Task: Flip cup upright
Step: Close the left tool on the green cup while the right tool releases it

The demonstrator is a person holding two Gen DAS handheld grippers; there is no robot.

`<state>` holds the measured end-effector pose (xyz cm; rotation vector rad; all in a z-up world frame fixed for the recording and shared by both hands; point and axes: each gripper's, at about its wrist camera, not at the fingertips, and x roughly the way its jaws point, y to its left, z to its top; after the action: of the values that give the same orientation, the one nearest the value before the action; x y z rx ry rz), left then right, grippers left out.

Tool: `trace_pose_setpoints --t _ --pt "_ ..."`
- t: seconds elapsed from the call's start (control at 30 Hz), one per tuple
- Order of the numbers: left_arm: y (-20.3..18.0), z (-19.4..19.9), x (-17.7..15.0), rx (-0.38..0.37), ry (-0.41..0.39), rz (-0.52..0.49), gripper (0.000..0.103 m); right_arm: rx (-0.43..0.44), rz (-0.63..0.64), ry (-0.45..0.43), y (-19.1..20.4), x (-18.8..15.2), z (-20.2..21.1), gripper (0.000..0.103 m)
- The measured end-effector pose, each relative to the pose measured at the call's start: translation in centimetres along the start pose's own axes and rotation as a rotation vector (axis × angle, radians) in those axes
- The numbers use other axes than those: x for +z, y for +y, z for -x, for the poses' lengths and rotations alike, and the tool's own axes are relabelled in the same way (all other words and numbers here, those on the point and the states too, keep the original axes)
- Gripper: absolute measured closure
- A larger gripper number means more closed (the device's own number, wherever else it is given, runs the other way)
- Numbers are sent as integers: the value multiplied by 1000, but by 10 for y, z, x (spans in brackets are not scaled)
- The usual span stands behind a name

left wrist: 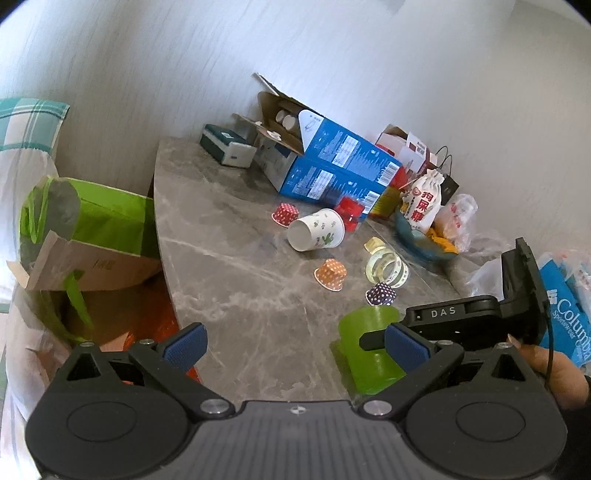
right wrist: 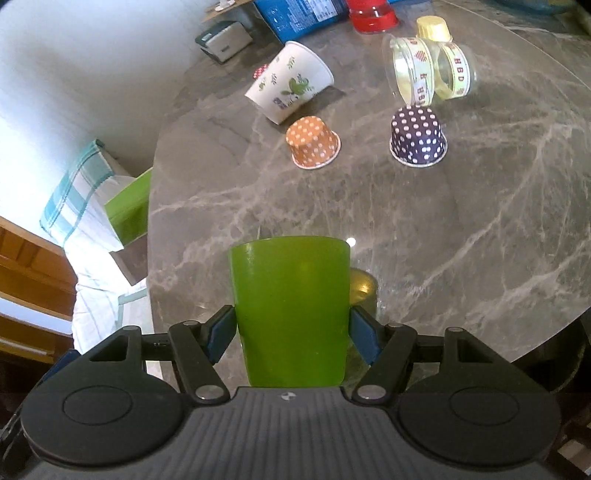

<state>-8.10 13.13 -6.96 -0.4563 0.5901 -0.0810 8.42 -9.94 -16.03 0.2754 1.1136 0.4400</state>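
A translucent green cup stands between the fingers of my right gripper, whose blue pads press its two sides, over the grey marble table. In the left wrist view the same green cup stands near the table's front edge with the right gripper's finger across it. My left gripper is open and empty, to the left of the cup. A white paper cup with cactus prints lies on its side further back; it also shows in the right wrist view.
Small dotted paper cups stand upside down: orange, purple, red. Ribbon rolls in a clear case, a red cup, blue boxes and bags crowd the back. A green bag sits off the left edge.
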Motion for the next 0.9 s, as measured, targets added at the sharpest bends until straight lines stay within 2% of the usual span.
trace_pose_setpoints --t 0.27,0.3,0.33,0.4,0.6,0.9 --pt "0 -7 -4 -3 21 15 0 -42 40 -17 4 2 -3 34" --pt "0 -7 -4 4 23 20 0 -58 51 -22 5 1 -2 30" --pt "-1 -9 -4 10 26 21 0 -75 68 -26 6 0 -2 21" --pt "-4 -13 -4 13 37 19 0 -89 99 -30 7 -2 -4 15" --pt "-15 -30 2 8 79 35 0 -54 139 -55 7 -9 2 14" --pt "-35 -71 8 18 189 212 0 32 199 -98 -6 -23 19 14"
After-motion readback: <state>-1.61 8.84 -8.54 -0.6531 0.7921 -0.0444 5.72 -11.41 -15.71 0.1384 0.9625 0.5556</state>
